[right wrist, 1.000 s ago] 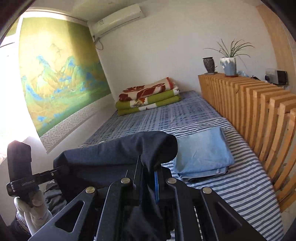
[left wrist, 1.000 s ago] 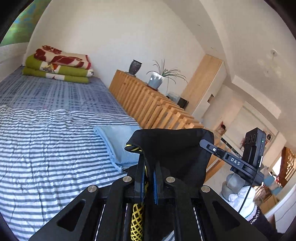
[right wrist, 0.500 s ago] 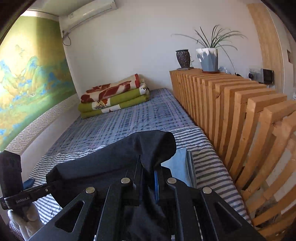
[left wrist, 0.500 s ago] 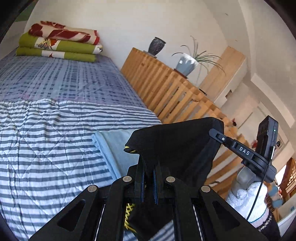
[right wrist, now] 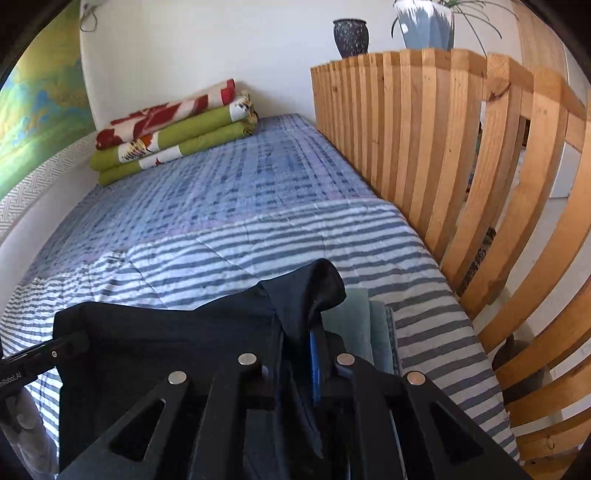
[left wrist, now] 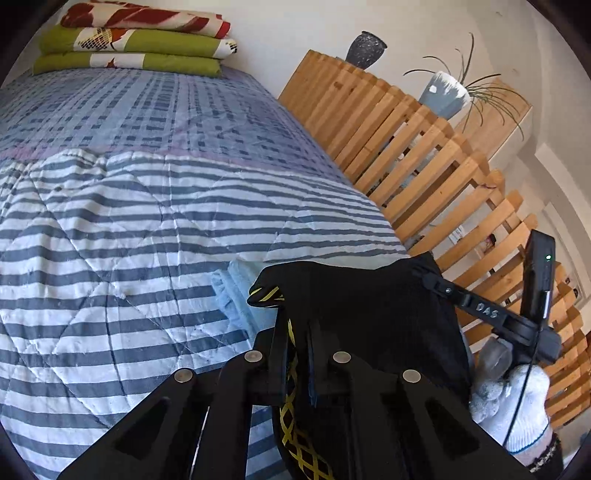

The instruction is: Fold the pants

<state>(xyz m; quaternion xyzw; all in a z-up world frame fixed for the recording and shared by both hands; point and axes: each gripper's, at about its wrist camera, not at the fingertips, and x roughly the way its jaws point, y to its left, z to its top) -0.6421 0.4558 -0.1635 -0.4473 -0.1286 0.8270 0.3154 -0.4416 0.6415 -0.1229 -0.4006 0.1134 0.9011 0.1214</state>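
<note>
Left gripper [left wrist: 298, 343]: its two fingers are pinched together on a fold of the black pants [left wrist: 369, 295], which show a yellow net pattern below the jaws.
Right gripper [right wrist: 303, 343]: closed tight on another bunched edge of the same pants, with a blue pad showing between the fingers.
Pants: held up between both grippers, stretched across and hanging above the near end of the bed.
Gloved hand [left wrist: 513, 402]: a white knit glove grips the handle of the other gripper at the right edge of the left wrist view.
Light blue folded cloth [left wrist: 236, 295]: lies on the bed just beyond the pants, partly hidden by them.
Bed [right wrist: 229, 236]: striped quilt nearer, blue checked cover farther.
Wooden slat railing [right wrist: 424, 147]: runs along the bed's right side.
Folded blankets [right wrist: 173, 129]: stacked at the far end, red and white above green.
Dark vase [right wrist: 351, 32]: stands on the railing top; contents cannot be seen.
Grey pot [right wrist: 424, 22]: beside the vase, holding a thin-leaved green plant.
</note>
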